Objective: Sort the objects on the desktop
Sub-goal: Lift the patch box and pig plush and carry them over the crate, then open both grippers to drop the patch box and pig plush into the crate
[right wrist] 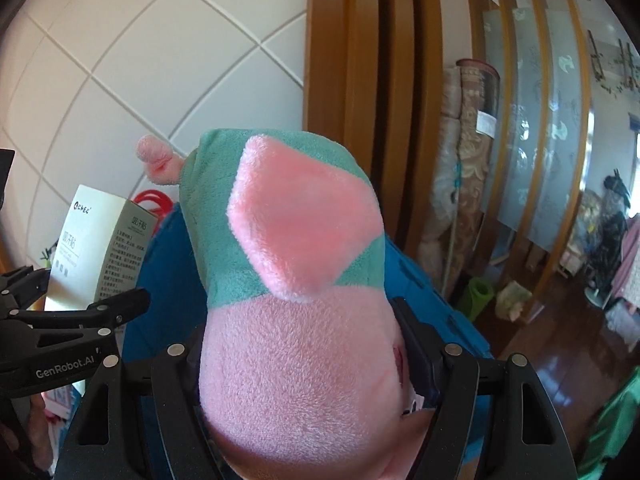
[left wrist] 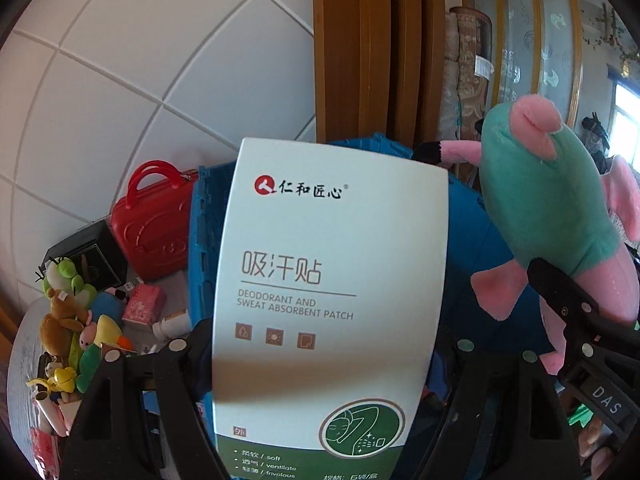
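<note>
While left claw [left wrist: 320,360] clamps white patch box [left wrist: 320,280], right claw [right wrist: 320,360] grips pink-green plush [right wrist: 296,280]; both held wide.

Both wrist views bright, daylight. Source: a blown-out window [left wrist: 628,120] at the far right edge. Strong fisheye distortion: grout lines of the white tiled wall [left wrist: 120,80] bow into arcs; black vignette in all corners. Glossy dark wooden floor [right wrist: 560,340] shows pale glare patches. The white-and-green cardboard box [left wrist: 320,280] is evenly lit, print sharp. The pink-and-teal plush toy [right wrist: 296,300] fills the right view, soft-focused near the lens. Mild blur towards the edges.
</note>
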`<act>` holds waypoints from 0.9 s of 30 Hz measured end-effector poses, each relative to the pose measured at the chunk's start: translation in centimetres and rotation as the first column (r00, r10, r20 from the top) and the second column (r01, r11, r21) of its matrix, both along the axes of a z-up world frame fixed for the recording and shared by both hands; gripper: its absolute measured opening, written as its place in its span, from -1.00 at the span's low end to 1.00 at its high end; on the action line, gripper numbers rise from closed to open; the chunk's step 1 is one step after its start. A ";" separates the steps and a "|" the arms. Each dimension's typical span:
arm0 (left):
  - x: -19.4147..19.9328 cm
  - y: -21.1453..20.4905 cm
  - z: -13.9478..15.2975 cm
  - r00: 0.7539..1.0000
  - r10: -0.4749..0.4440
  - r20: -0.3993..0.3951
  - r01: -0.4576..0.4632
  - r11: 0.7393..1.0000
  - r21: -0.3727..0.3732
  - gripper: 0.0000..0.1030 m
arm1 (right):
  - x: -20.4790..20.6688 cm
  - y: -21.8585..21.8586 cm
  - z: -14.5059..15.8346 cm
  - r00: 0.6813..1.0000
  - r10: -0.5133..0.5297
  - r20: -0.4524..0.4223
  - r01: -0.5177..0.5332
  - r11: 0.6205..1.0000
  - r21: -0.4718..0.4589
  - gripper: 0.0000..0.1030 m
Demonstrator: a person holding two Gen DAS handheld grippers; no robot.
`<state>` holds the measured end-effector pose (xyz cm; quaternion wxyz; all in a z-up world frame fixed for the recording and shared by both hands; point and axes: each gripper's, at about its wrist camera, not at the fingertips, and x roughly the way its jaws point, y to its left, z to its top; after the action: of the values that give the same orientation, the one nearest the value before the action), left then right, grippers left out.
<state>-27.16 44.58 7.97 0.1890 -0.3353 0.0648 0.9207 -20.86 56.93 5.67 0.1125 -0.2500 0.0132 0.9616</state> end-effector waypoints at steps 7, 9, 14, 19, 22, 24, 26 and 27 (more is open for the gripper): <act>-1.3 3.3 -3.5 0.993 -0.029 0.118 0.035 0.998 -0.053 0.52 | -1.3 3.5 -2.9 0.998 -0.012 0.054 0.014 0.999 -0.043 0.45; -1.4 3.7 -3.8 0.991 -0.030 0.127 0.038 0.997 -0.063 0.52 | -1.6 3.8 -3.2 0.998 -0.010 0.057 0.013 0.998 -0.053 0.45; -1.3 4.0 -4.0 0.990 -0.029 0.135 0.038 0.997 -0.068 0.52 | -2.2 3.6 -3.0 0.998 -0.028 0.058 0.030 0.999 -0.037 0.45; -1.0 3.7 -4.0 0.991 -0.009 0.134 0.021 0.996 -0.091 0.68 | -1.8 3.2 -1.8 0.998 -0.051 0.035 0.051 0.999 -0.019 0.70; -0.7 3.4 -4.0 0.990 -0.007 0.139 0.020 0.996 -0.092 0.68 | -1.2 2.7 -1.5 0.998 -0.064 0.022 0.064 0.998 -0.004 0.97; -0.4 3.3 -3.9 0.990 -0.011 0.137 0.025 0.995 -0.100 0.68 | -1.0 2.5 -1.5 0.997 -0.071 0.027 0.071 0.997 -0.001 1.00; 0.0 3.0 -3.7 0.991 -0.018 0.132 0.031 0.995 -0.099 0.68 | -0.8 2.5 -1.5 0.996 -0.079 0.036 0.079 0.997 0.000 1.00; 0.2 2.8 -3.6 0.991 -0.021 0.129 0.033 0.995 -0.095 0.68 | -0.7 2.6 -1.5 0.996 -0.082 0.039 0.082 0.997 -0.001 1.00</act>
<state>-26.95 47.39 4.34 0.1886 -0.4014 0.1018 0.8905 -21.60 59.49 4.13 0.1519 -0.2679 0.0225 0.9511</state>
